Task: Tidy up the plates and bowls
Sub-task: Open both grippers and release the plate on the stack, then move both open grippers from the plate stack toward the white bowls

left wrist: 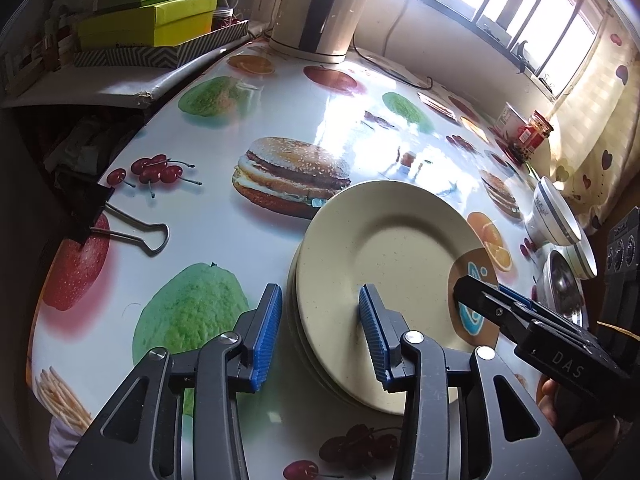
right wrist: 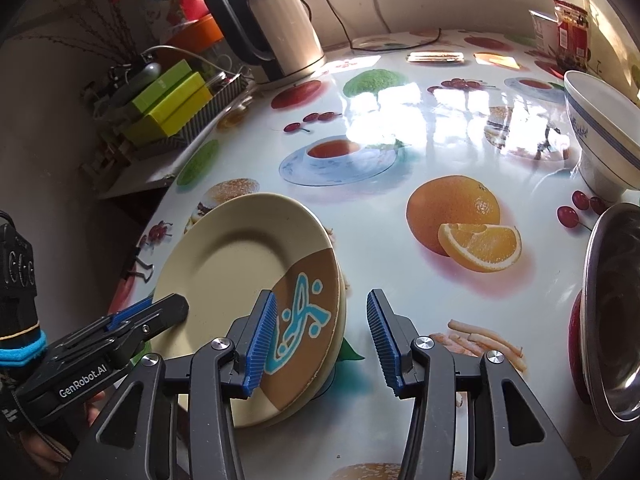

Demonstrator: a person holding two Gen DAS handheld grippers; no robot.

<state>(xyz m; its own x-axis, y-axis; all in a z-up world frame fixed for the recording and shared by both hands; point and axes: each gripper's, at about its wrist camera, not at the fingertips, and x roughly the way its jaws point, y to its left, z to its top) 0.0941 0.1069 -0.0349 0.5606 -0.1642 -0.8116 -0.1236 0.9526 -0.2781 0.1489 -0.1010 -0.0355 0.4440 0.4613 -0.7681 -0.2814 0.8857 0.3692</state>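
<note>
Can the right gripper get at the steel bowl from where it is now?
Probably yes. The right gripper is open with nothing held, and only bare tablecloth lies between it and the steel bowl to its right.

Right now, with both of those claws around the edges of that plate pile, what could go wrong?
1. The top plate sits tilted on the plate stack, not nested flat. A nudge could slide it off.
2. Both the left gripper and the right gripper stand open straddling the rim; pulling away carelessly might drag a plate along.
3. The stack lies near the table's front edge, so a shove could tip it over.
</note>
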